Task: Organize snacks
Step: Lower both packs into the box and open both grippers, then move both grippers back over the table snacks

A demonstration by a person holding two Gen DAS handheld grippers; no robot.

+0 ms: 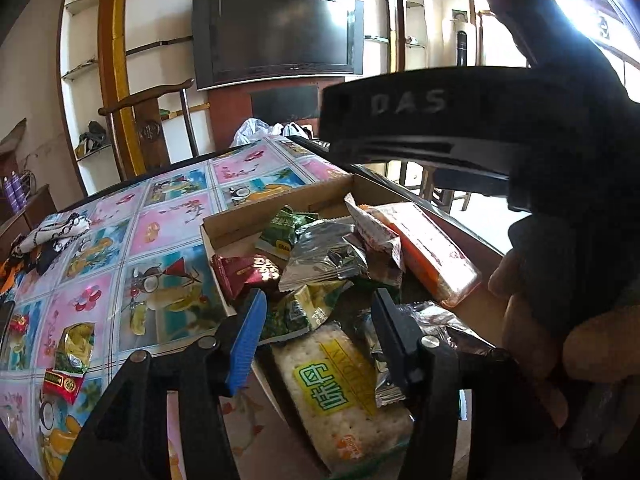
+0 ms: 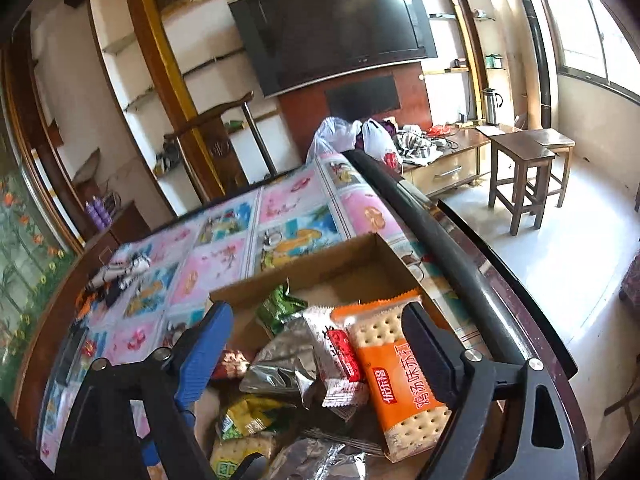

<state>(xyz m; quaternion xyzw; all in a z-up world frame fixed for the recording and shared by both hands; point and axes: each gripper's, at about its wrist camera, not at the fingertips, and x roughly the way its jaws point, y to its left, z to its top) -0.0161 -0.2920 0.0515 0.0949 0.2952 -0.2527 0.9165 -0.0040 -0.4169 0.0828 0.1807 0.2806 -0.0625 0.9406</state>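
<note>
Patterned tablecloth (image 1: 168, 216), cardboard box (image 2: 360, 256) of snacks, both tongs apart, stools (image 2: 524, 168) only in right view

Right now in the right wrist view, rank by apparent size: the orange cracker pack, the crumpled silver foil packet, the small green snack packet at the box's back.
1. Orange cracker pack, largest, though nearness to the camera inflates it.
2. Crumpled silver foil packet, somewhat smaller and partly covered, so this gap is unsure.
3. Small green snack packet, clearly smallest, but farther back in the cardboard box.
</note>
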